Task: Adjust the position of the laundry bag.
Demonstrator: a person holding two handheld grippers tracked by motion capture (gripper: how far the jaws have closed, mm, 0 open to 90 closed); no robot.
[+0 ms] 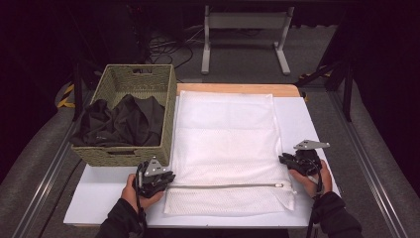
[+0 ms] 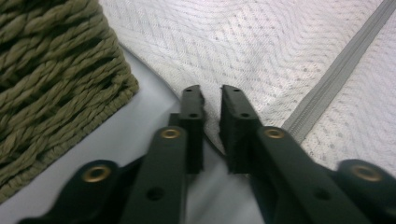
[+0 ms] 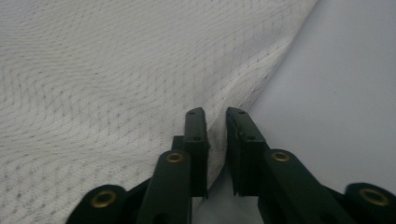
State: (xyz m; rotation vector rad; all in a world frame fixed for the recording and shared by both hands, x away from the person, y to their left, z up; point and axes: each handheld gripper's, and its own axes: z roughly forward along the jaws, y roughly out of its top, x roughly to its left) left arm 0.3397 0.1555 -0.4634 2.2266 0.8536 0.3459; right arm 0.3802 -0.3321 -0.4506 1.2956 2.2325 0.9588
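Observation:
A white mesh laundry bag (image 1: 225, 144) lies flat on the white table (image 1: 114, 193), its grey zipper (image 1: 223, 186) running across near the front edge. My left gripper (image 1: 166, 177) sits at the bag's left edge, just above the zipper's end. In the left gripper view its jaws (image 2: 210, 93) stand nearly together, pinching the edge of the bag (image 2: 261, 46), with the zipper (image 2: 336, 79) off to the right. My right gripper (image 1: 283, 158) is at the bag's right edge. In the right gripper view its jaws (image 3: 215, 114) pinch a raised fold of the bag's edge (image 3: 116, 93).
A woven olive basket (image 1: 124, 154) stands at the table's left, right behind my left gripper, with a dark garment (image 1: 124, 121) heaped inside. The basket's wall (image 2: 51, 70) looms close in the left gripper view. Bare table (image 3: 336, 93) lies to the right of the bag.

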